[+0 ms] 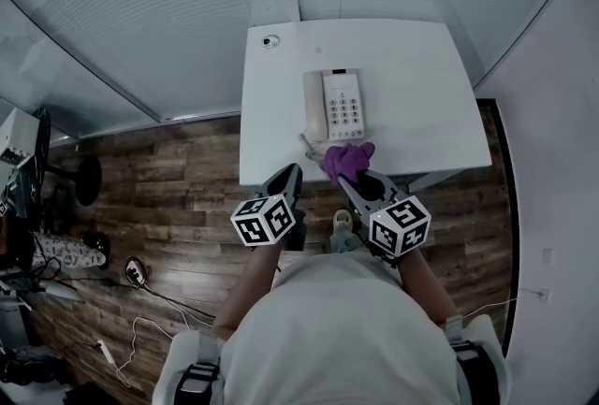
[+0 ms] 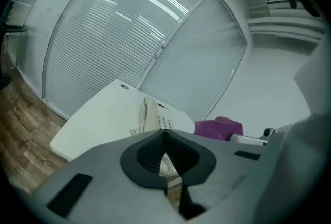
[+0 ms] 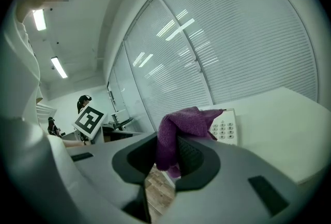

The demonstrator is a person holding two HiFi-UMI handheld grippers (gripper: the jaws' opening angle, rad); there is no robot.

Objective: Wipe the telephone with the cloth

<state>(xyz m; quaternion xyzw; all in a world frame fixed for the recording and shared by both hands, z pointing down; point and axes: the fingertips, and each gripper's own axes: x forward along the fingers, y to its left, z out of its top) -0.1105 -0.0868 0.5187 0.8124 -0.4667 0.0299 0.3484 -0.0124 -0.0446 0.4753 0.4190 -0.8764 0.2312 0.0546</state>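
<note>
Closest to me, both grippers are held out in front of the person's body, above the wooden floor (image 1: 178, 179) at the front edge of the table (image 1: 421, 85).

I read the left gripper (image 1: 289, 173) as fully closed. Its two fingers meet along one line and there is nothing between them. It points toward the table's front left part and touches nothing.

The right gripper (image 1: 352, 180) is clamped on the purple cloth (image 1: 348, 158). One fold is pinched between the fingers, and the rest bunches up above and ahead of the tips.

The cloth hangs over the table's front edge, just short of the near end of the telephone (image 1: 335, 106). I cannot confirm whether the two touch.

The telephone lies flat at the middle of the white table, with the handset in its cradle on the left and the keypad on the right. Its coiled cord (image 1: 307, 143) trails off the front left corner.

Further back, a round cable hole (image 1: 270, 41) sits at the table's far left corner.

Closed blinds (image 1: 168, 10) cover the glass wall behind the table.
</note>
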